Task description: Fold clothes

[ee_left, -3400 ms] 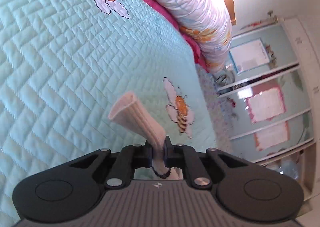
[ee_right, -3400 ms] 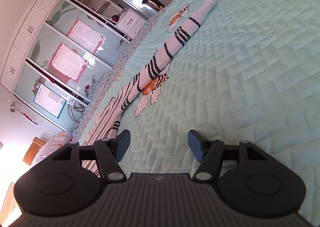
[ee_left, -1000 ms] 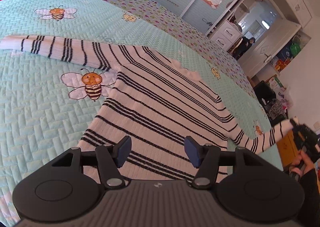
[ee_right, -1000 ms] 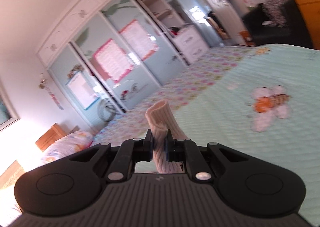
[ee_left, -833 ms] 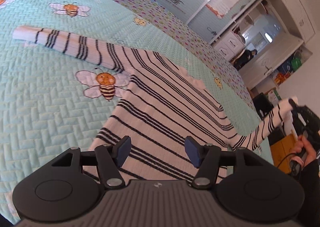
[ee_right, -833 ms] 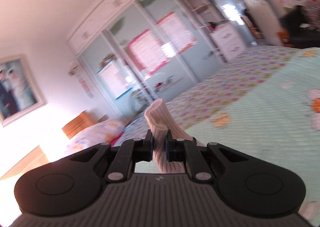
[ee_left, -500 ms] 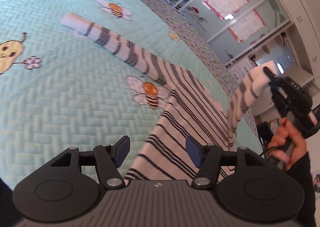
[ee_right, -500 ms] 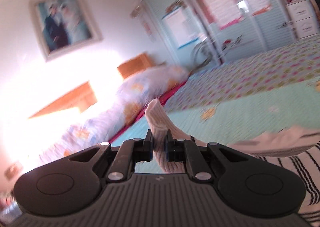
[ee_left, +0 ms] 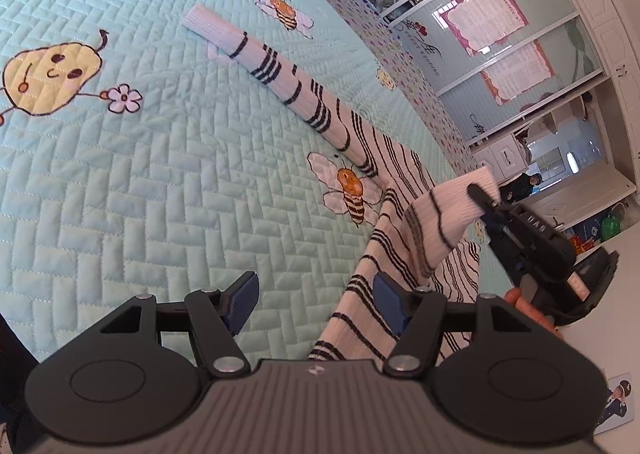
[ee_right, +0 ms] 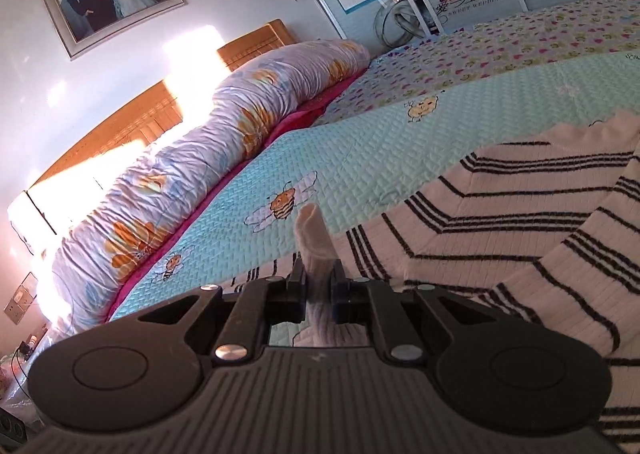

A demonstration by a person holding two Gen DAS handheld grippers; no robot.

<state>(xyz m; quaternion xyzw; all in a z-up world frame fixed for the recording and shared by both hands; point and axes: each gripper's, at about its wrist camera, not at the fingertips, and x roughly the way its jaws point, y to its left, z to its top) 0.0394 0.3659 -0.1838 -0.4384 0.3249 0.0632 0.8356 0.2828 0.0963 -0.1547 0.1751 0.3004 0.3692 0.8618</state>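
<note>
A white sweater with black stripes [ee_left: 400, 166] lies on the turquoise quilted bedspread [ee_left: 160, 174]. One sleeve [ee_left: 280, 74] stretches flat toward the upper left. My left gripper [ee_left: 316, 304] is open just above the sweater's near edge, with nothing gripped. The other sleeve [ee_left: 444, 222] is lifted and arched over the sweater's body, its cuff pinched by my right gripper [ee_left: 478, 192]. In the right wrist view the right gripper [ee_right: 319, 282] is shut on that cream cuff [ee_right: 314, 234], above the striped body [ee_right: 500, 222].
A rolled floral duvet [ee_right: 200, 158] lies along the wooden headboard [ee_right: 132, 122] at the bed's far side. Wardrobe doors with posters [ee_left: 500, 26] stand beyond the bed. A hand [ee_left: 528, 302] holds the right gripper at the bed's edge.
The right gripper took the second sleeve's cuff and carried it up and across over the sweater's body. The left gripper let go of the first sleeve, now flat, and swung toward it.
</note>
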